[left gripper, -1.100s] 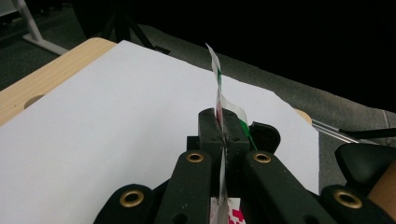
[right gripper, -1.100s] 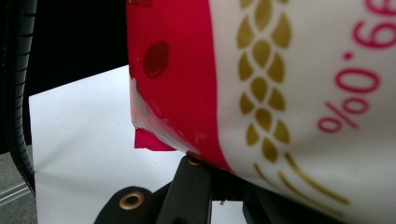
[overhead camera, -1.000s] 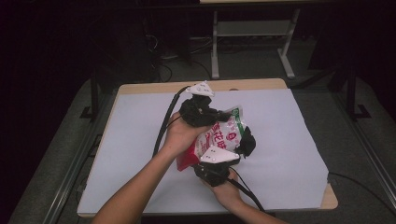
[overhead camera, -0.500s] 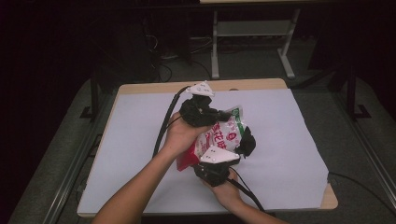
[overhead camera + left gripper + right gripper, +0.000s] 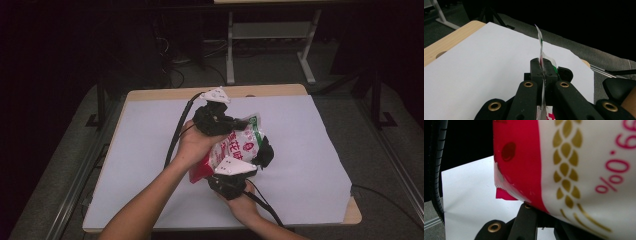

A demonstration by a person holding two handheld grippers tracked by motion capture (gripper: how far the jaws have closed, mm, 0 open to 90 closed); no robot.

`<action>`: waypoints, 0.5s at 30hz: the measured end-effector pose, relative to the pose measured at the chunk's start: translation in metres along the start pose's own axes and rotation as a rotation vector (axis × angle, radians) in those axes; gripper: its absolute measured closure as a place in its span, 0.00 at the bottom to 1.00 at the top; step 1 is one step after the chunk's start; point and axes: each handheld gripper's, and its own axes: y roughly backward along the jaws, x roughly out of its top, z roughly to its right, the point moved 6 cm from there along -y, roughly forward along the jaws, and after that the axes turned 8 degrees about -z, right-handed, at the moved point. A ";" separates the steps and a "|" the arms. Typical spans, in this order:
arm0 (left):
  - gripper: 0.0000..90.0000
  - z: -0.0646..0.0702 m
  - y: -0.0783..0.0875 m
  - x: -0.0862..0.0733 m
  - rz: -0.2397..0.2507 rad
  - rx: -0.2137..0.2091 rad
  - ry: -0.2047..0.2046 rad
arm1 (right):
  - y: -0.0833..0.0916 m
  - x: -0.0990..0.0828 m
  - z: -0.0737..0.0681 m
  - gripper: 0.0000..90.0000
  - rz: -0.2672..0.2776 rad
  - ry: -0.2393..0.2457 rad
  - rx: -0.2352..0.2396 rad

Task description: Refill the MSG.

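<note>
A dark room surrounds a wooden table covered by a white paper sheet (image 5: 150, 150). Near the sheet's centre, a red-and-white plastic snack bag (image 5: 235, 147) hangs lifted between both tongs: the left gripper (image 5: 235, 125), at 12 o'clock, pinches its top edge; the right gripper (image 5: 260, 160), at 6 o'clock, clamps its lower part.

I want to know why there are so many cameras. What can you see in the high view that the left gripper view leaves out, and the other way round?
The high view takes in the person's two hands, the right claw at the near end of the snack bag, the printed red, white and green face of the bag, and the whole white sheet on the table.

The left gripper view looks along its own black jaws, shut tight on the bag's thin sealed edge, seen edge-on.

Both share the bag, the left claw, the white sheet and the wooden table.
</note>
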 end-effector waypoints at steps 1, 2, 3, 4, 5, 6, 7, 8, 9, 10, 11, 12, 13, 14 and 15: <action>1.00 0.000 0.000 0.000 -0.001 0.000 0.000 | 0.000 0.000 0.000 1.00 0.000 0.001 0.000; 1.00 0.000 0.000 0.000 -0.002 0.000 -0.001 | 0.000 0.000 0.000 1.00 0.001 0.001 -0.001; 1.00 0.000 0.000 0.000 -0.001 0.000 -0.001 | 0.000 0.000 0.000 1.00 0.001 0.001 -0.001; 1.00 0.000 0.000 0.000 -0.001 0.000 -0.001 | 0.000 0.000 0.000 1.00 0.002 0.001 -0.001; 1.00 0.000 -0.001 0.001 0.000 0.000 0.001 | 0.000 0.000 0.000 1.00 0.002 0.001 -0.001; 1.00 0.000 -0.001 0.001 -0.001 -0.001 0.003 | 0.000 0.000 0.001 1.00 0.001 0.000 0.000; 1.00 0.000 -0.001 0.001 -0.001 -0.002 0.004 | 0.000 0.000 0.001 1.00 0.002 -0.001 0.000; 1.00 0.001 -0.001 0.001 0.000 -0.002 0.004 | 0.000 0.000 0.001 1.00 0.002 -0.001 0.001; 1.00 0.001 -0.001 0.001 0.000 -0.001 0.004 | 0.001 0.000 0.001 1.00 0.002 0.000 0.001; 1.00 0.001 -0.001 0.002 -0.001 -0.002 0.002 | 0.001 0.000 0.001 1.00 0.002 0.000 0.002; 1.00 0.001 -0.001 0.002 -0.003 -0.001 0.001 | 0.001 0.000 0.001 1.00 0.003 0.000 0.002; 1.00 0.000 -0.001 0.002 -0.006 0.000 0.002 | 0.001 0.001 0.001 1.00 0.004 0.000 0.003; 1.00 0.000 -0.002 0.002 -0.006 0.000 0.004 | 0.001 0.001 0.001 1.00 0.004 -0.001 0.004; 1.00 0.000 -0.002 0.002 -0.005 0.000 0.004 | 0.001 0.001 0.001 1.00 0.003 -0.001 0.005; 1.00 0.001 -0.002 0.002 -0.005 -0.001 0.004 | 0.001 0.001 0.001 1.00 0.004 0.000 0.004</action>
